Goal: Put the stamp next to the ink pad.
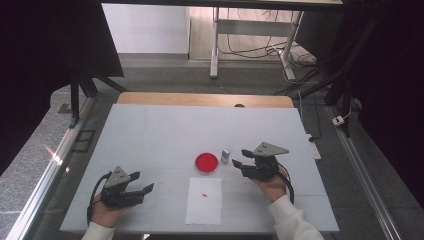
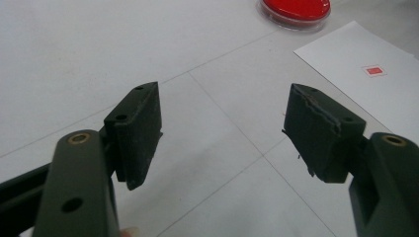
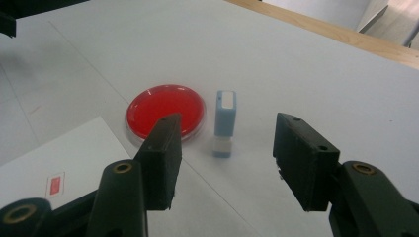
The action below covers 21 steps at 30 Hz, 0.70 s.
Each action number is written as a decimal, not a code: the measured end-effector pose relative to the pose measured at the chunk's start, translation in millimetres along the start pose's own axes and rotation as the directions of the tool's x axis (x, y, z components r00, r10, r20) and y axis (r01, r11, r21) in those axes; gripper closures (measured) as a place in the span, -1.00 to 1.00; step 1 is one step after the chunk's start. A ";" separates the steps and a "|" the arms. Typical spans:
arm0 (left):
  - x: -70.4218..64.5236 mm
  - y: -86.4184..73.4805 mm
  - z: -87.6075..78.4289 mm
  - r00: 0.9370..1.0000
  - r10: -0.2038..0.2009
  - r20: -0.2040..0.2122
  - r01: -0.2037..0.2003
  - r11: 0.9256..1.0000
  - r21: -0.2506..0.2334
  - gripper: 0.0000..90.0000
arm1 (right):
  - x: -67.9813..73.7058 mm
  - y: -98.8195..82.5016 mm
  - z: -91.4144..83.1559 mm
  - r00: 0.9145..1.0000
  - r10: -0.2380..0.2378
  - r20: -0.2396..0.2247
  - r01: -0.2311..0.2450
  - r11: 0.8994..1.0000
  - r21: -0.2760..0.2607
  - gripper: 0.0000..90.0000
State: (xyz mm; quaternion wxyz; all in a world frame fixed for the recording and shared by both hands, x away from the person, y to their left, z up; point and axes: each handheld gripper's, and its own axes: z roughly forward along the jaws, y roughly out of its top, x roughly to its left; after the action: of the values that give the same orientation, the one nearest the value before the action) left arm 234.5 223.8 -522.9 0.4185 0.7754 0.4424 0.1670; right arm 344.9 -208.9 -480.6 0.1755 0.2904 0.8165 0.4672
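A round red ink pad [image 1: 206, 163] lies near the middle of the white table [image 1: 165, 130]. Just to its right a small blue stamp [image 1: 225, 155] looks upright. My right gripper [image 1: 239, 157] hovers a little to the right of the stamp, open and pointing at it. In the right gripper view the stamp [image 3: 225, 118] stands ahead between the two jaws, untouched, with the ink pad [image 3: 158, 111] to its left. A white sheet [image 1: 204, 200] bearing a small red print [image 1: 204, 194] lies in front of the pad. My left gripper [image 1: 142, 182] rests open at the front left, with nothing in it.
A wooden strip [image 1: 205, 99] runs along the table's far edge. Beyond it stand a desk frame [image 1: 215, 45] and loose cables on the floor. The left gripper view shows the ink pad [image 2: 296, 9] and the sheet [image 2: 356, 64] ahead to the right.
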 end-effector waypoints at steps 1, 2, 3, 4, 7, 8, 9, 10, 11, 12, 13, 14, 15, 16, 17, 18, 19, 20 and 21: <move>0.2 0.2 0.2 1.000 0.002 0.001 -0.002 1.000 0.000 -0.32 | 0.1 -1.6 -1.5 1.000 -0.003 0.006 0.003 1.000 -0.004 0.00; 0.5 0.4 0.6 1.000 0.003 0.003 -0.003 1.000 0.001 -0.32 | -0.2 -3.1 -3.0 1.000 -0.007 0.008 0.007 1.000 0.000 0.00; 0.6 0.4 1.2 1.000 0.005 0.005 -0.005 1.000 0.002 -0.32 | -0.4 -4.8 -5.0 1.000 -0.009 0.008 0.009 1.000 0.004 0.00; 0.8 0.4 1.8 1.000 0.007 0.006 -0.007 1.000 0.002 -0.32 | -0.6 -6.8 -6.7 1.000 -0.007 0.010 0.007 1.000 0.005 0.00; 1.7 0.3 2.4 1.000 0.010 0.009 -0.011 1.000 0.004 -0.32 | -1.7 -14.1 -13.2 1.000 -0.004 0.014 0.004 1.000 0.003 0.00; 1.8 0.2 2.4 1.000 0.011 0.009 -0.011 1.000 0.003 -0.32 | -2.4 -16.8 -15.9 1.000 -0.004 0.019 0.004 1.000 0.003 0.00; 1.8 0.1 2.4 1.000 0.012 0.010 -0.012 1.000 0.002 -0.32 | -2.7 -19.8 -18.8 1.000 0.002 0.025 -0.002 1.000 0.001 0.00; 1.7 0.0 2.5 1.000 0.014 0.012 -0.014 1.000 0.002 -0.32 | -3.6 -22.8 -22.1 1.000 0.000 0.029 0.000 1.000 -0.001 0.01; 1.5 -0.1 2.6 1.000 0.016 0.016 -0.016 1.000 0.002 -0.32 | -4.4 -25.9 -25.7 0.999 0.001 0.036 -0.001 1.000 -0.002 0.01; 1.4 -0.1 2.8 1.000 0.018 0.018 -0.018 1.000 0.002 -0.32 | -5.1 -29.2 -29.2 0.999 0.004 0.043 -0.004 1.000 -0.005 0.01; 1.3 -0.1 3.2 1.000 0.020 0.019 -0.020 1.000 0.004 -0.32 | -6.0 -32.5 -33.1 0.999 0.005 0.049 -0.005 1.000 -0.003 0.01; 1.3 -0.1 3.7 0.999 0.023 0.022 -0.023 1.000 0.007 -0.32 | -7.0 -35.8 -37.0 0.998 0.005 0.056 -0.005 1.000 -0.005 0.01; 1.5 0.0 4.1 0.999 0.024 0.025 -0.024 1.000 0.008 -0.32 | -8.0 -39.4 -41.3 0.998 0.002 0.065 -0.001 1.000 -0.011 0.01; 1.5 0.1 4.5 0.999 0.023 0.024 -0.023 1.000 0.009 -0.32 | -8.6 -42.7 -46.0 0.997 -0.001 0.083 0.002 1.000 -0.011 0.01; 1.5 0.3 4.9 0.999 0.021 0.024 -0.022 1.000 0.008 -0.32 | -9.9 -46.3 -50.0 0.997 0.001 0.081 0.001 1.000 -0.019 0.01; 1.6 0.4 5.2 0.999 0.021 0.024 -0.021 1.000 0.008 -0.32 | -11.4 -49.5 -54.9 0.997 -0.001 0.083 0.002 1.000 -0.013 0.01; 1.6 0.6 5.4 1.000 0.021 0.022 -0.021 1.000 0.008 -0.32 | -12.8 -53.0 -59.8 0.996 -0.001 0.090 0.002 1.000 -0.010 0.01; 1.7 0.6 5.6 1.000 0.020 0.020 -0.020 1.000 0.007 -0.32 | -14.3 -56.7 -64.2 0.996 0.002 0.093 -0.001 1.000 -0.010 0.01; 1.6 0.7 5.7 1.000 0.019 0.018 -0.020 1.000 0.007 -0.32 | -15.6 -60.3 -68.7 0.995 0.007 0.095 -0.006 1.000 -0.010 0.01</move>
State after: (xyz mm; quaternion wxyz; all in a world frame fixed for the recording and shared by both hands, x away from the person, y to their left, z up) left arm 239.4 222.2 -526.0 0.4181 0.7827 0.4315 0.1624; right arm 299.9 -288.1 -498.1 0.2142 0.3142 0.8040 0.4572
